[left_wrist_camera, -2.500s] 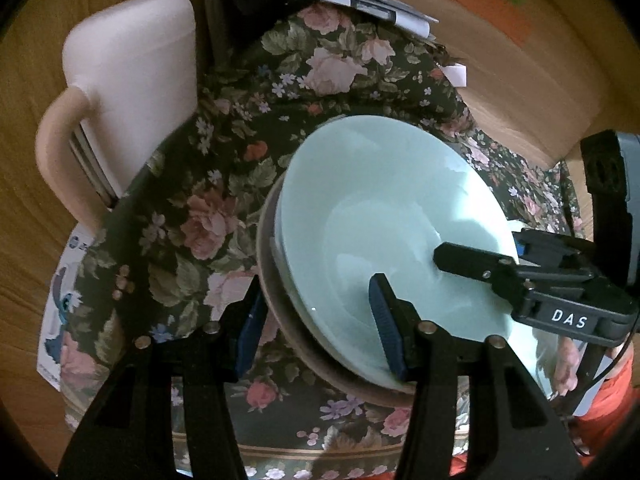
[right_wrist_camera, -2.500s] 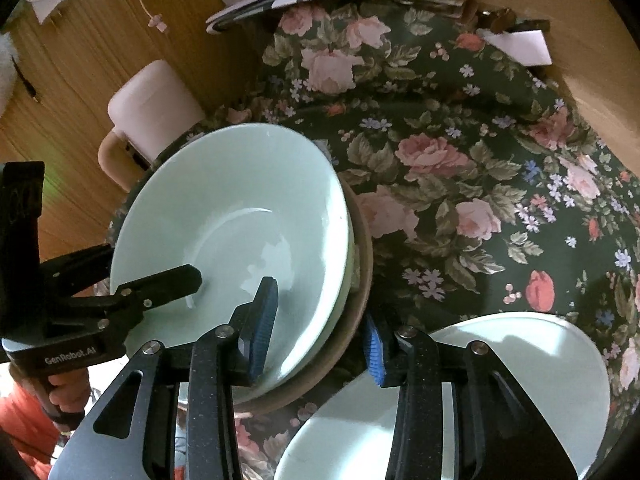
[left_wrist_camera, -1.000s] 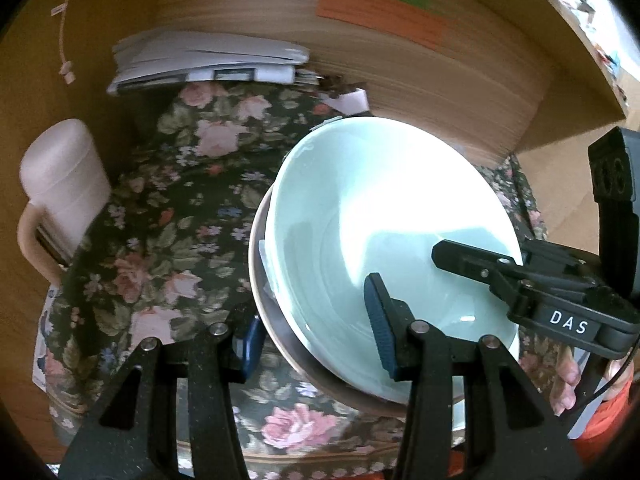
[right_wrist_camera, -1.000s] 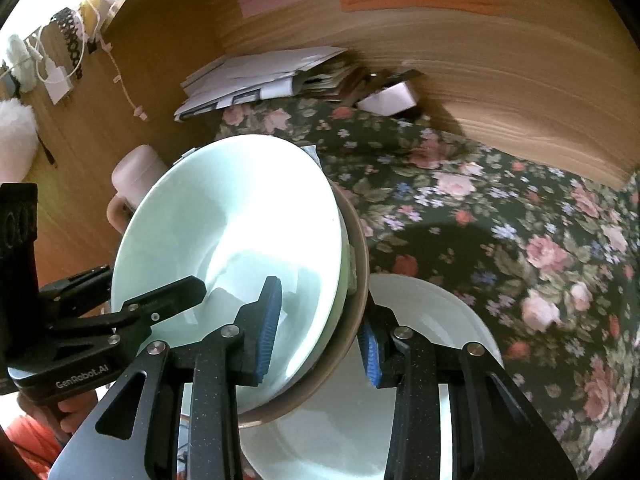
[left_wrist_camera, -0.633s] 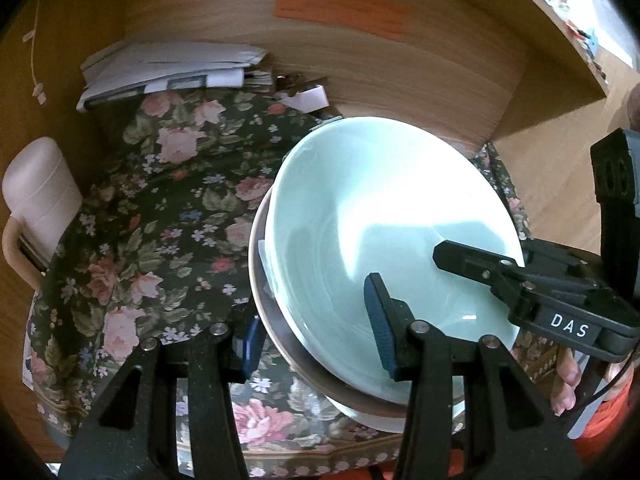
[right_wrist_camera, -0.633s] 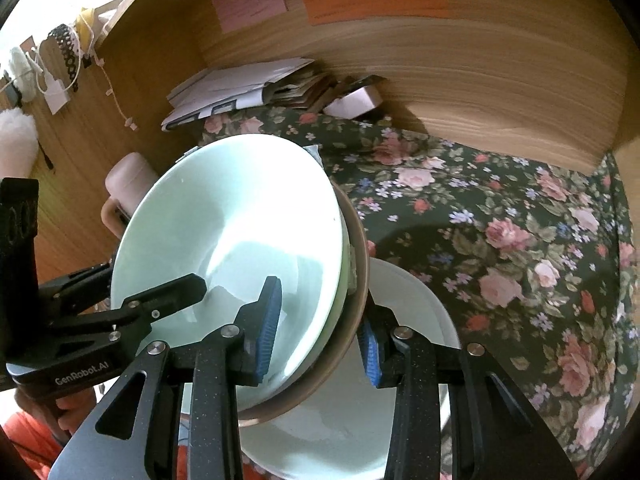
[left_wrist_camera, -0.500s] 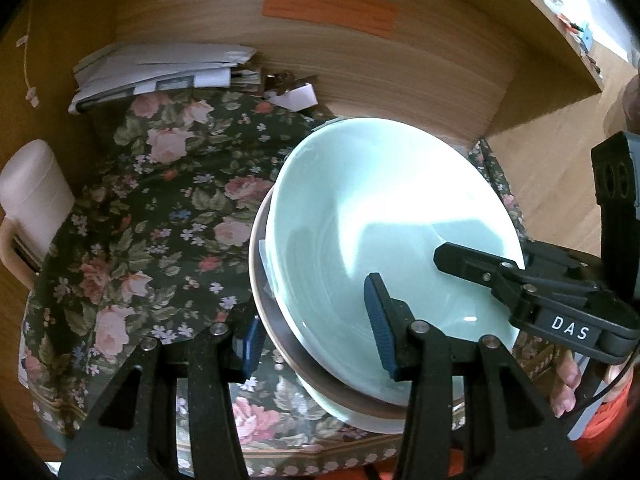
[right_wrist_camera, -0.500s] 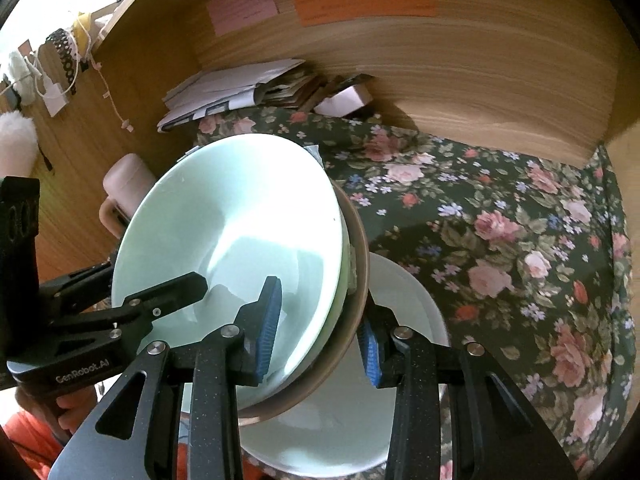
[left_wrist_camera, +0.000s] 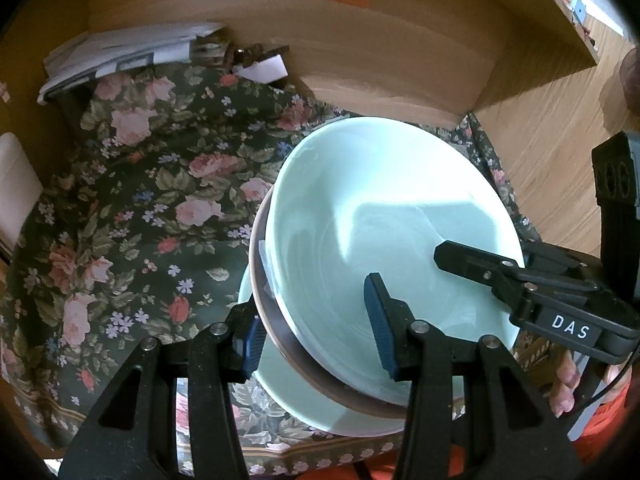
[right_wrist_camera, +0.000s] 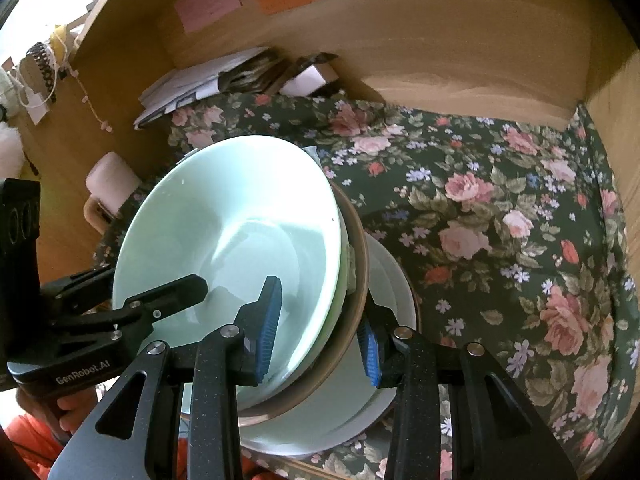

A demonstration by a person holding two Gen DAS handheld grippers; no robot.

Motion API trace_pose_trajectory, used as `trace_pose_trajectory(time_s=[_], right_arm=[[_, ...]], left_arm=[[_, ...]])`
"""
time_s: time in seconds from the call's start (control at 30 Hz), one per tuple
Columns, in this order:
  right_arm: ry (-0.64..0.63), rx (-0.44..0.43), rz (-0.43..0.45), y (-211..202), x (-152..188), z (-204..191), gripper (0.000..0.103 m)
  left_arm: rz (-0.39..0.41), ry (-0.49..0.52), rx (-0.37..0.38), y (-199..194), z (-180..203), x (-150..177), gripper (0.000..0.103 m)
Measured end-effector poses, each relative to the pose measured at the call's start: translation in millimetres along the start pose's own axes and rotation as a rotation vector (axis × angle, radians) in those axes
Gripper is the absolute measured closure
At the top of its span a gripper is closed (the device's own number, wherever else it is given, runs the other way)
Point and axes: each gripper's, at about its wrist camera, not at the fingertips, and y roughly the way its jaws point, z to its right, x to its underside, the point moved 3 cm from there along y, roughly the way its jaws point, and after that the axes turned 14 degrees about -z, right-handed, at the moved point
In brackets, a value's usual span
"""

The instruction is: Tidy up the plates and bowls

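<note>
A stack of bowls, pale green ones (left_wrist_camera: 384, 224) nested in a brown-rimmed one (left_wrist_camera: 276, 336), is held in the air between both grippers. My left gripper (left_wrist_camera: 316, 328) is shut on its left rim. My right gripper (right_wrist_camera: 320, 332) is shut on its right rim, and the stack also shows in the right wrist view (right_wrist_camera: 240, 232). Below the stack a pale green plate (right_wrist_camera: 384, 280) lies on the floral cloth (right_wrist_camera: 500, 220) near the front edge; it also shows in the left wrist view (left_wrist_camera: 280, 392).
A wooden back wall (left_wrist_camera: 380, 48) and a side wall (right_wrist_camera: 616, 92) enclose the cloth-covered surface. A pile of papers (left_wrist_camera: 124, 52) and a small white box (left_wrist_camera: 264, 68) lie at the back. A pink mug (right_wrist_camera: 108, 184) stands at the left.
Both grippers have carried the bowl stack up and to the right, from the cloth beside the mug to above the pale green plate. Both grips are unchanged.
</note>
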Motion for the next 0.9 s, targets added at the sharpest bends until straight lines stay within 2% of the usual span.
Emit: trace_pose_trajectory(time_s=[0.4, 0.7, 0.73, 0.8, 0.9], right_arm=[[0.031, -0.030, -0.044, 18, 2, 9, 0.070], [0.021, -0.037, -0.015, 14, 1, 13, 0.068], [0.020, -0.034, -0.007, 11, 1, 13, 0.067], [0.024, -0.030, 0.010, 6, 1, 14, 0.059], [0.018, 0.003, 0.049, -6, 3, 13, 0.058]], left_arm=[[-0.054, -0.014, 0.001, 20, -5, 1, 0.057], [-0.050, -0.018, 0.020, 22, -9, 1, 0.057], [-0.045, -0.019, 0.019, 21, -9, 1, 0.057], [-0.001, -0.021, -0.014, 14, -11, 0, 0.057], [0.041, -0.019, -0.026, 2, -13, 0, 0.054]])
